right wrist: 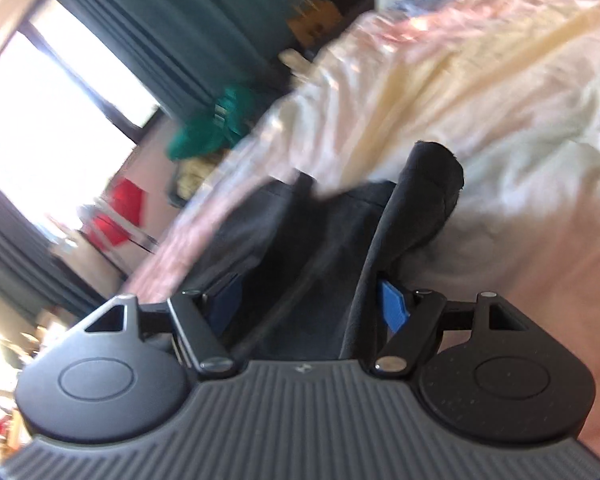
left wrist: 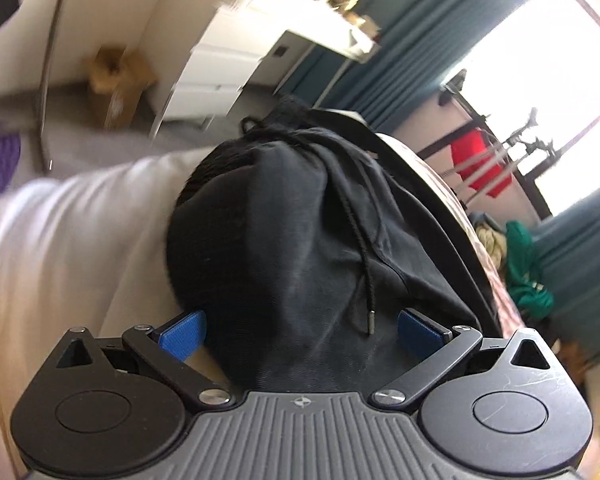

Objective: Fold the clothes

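A black drawstring garment [left wrist: 284,232] fills the left wrist view, bunched over the white bedding [left wrist: 72,240]. My left gripper [left wrist: 302,334] has its blue pads [left wrist: 184,336] wide apart, a thick wad of the cloth bulging between them and hiding the fingertips. A cord end [left wrist: 371,322] dangles near the right pad. In the right wrist view the same black garment [right wrist: 300,280] runs between the fingers of my right gripper [right wrist: 310,306], which sit closer together and pinch a fold. A rolled end [right wrist: 432,184] of the cloth sticks up over the pale bedspread [right wrist: 480,100].
White drawers [left wrist: 220,68] and a cardboard box [left wrist: 116,80] stand past the bed. Teal curtains [left wrist: 412,52] frame a bright window [right wrist: 48,120]. A green garment [right wrist: 208,128] lies at the bed's far side, near a red item on a rack [left wrist: 480,164].
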{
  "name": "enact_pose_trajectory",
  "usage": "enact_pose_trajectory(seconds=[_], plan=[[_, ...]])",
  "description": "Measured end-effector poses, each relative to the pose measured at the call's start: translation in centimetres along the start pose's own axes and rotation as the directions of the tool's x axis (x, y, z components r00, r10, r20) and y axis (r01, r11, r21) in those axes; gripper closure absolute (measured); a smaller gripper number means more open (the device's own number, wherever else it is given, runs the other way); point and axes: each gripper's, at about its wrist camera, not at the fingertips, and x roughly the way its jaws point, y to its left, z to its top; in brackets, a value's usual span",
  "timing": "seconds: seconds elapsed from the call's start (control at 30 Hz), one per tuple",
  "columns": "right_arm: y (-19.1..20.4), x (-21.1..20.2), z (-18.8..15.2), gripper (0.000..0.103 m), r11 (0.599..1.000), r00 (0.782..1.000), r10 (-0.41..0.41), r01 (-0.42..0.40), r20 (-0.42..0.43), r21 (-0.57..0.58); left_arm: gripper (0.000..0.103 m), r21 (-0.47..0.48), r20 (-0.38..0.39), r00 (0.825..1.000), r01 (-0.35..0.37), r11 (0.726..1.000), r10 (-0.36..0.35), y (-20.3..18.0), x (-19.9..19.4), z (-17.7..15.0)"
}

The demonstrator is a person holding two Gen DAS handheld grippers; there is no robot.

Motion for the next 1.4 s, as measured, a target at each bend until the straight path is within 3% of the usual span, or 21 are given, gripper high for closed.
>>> enact_pose_trajectory(seconds=[0.13, 0.23, 0.3, 0.47, 0.57, 0.67, 0.73, 0.77, 0.8, 0.87, 0.97, 1.2, 1.4], plan=[[-1.4, 1.1, -0.1, 0.029, 0.996, 0.996, -0.079, 0.081, -0.043, 0.049, 0.000, -0.101, -0.045, 0.999, 0.022, 0.995, -0.026, 1.7, 0.7, 0.6], [-2.5, 1.9, -0.4, 0.048, 0.987, 0.990, -0.113, 0.121, -0.080, 0.109, 0.001, -0.182, -0.074, 0.996, 0.033, 0.983, -0.048, 3.0, 1.3, 1.0], [-2.8, 1.6, -0.5, 0.095, 0.981, 0.991, -0.127, 0.133, -0.052, 0.141, 0.003, -0.235, -0.086, 0.994, 0.041, 0.971, -0.063, 3.8, 1.7, 1.0], [-2.0, -0.3, -0.4, 0.096, 0.976, 0.995, -0.081, 0.067, 0.064, 0.206, 0.008, -0.325, -0.092, 0.989, 0.081, 0.942, -0.117, 5.3, 2.2, 1.1], [-0.5, -0.8, -0.4, 0.096, 0.988, 0.990, -0.089, 0.074, 0.107, 0.137, 0.021, -0.357, -0.052, 0.986, 0.129, 0.925, -0.158, 5.7, 2.4, 0.8], [0.0, -0.9, -0.3, 0.096, 0.990, 0.987, -0.104, 0.091, 0.123, 0.112, 0.032, -0.349, -0.051, 0.985, 0.138, 0.927, -0.166, 5.5, 2.8, 0.7], [0.0, -1.1, -0.2, 0.096, 0.989, 0.986, -0.105, 0.090, 0.132, 0.118, 0.046, -0.360, -0.029, 0.983, 0.160, 0.919, -0.182, 5.7, 2.7, 0.7], [0.1, -1.2, 0.0, 0.096, 0.989, 0.985, -0.105, 0.088, 0.136, 0.122, 0.066, -0.355, -0.016, 0.982, 0.170, 0.919, -0.188, 5.6, 2.5, 0.7], [0.1, -1.2, 0.1, 0.096, 0.988, 0.985, -0.105, 0.087, 0.140, 0.126, 0.076, -0.350, -0.002, 0.981, 0.181, 0.919, -0.194, 5.5, 2.3, 0.8], [0.1, -1.6, 0.2, 0.096, 0.989, 0.983, -0.099, 0.080, 0.153, 0.125, 0.082, -0.338, 0.039, 0.973, 0.229, 0.913, -0.229, 5.2, 1.9, 0.7], [0.2, -2.4, 0.3, 0.096, 0.990, 0.980, -0.093, 0.072, 0.178, 0.124, 0.087, -0.262, 0.103, 0.963, 0.267, 0.927, -0.248, 4.2, 0.2, 0.9], [0.8, -5.8, 1.1, 0.096, 0.991, 0.969, -0.067, 0.036, 0.239, 0.130, 0.093, -0.181, 0.220, 0.919, 0.369, 0.912, -0.328, 1.3, -4.9, 2.8], [4.7, -4.7, 3.5, 0.096, 0.997, 0.965, -0.038, 0.019, 0.260, 0.079, 0.093, -0.101, 0.205, 0.925, 0.346, 0.933, -0.321, -6.1, -4.1, 8.8]])
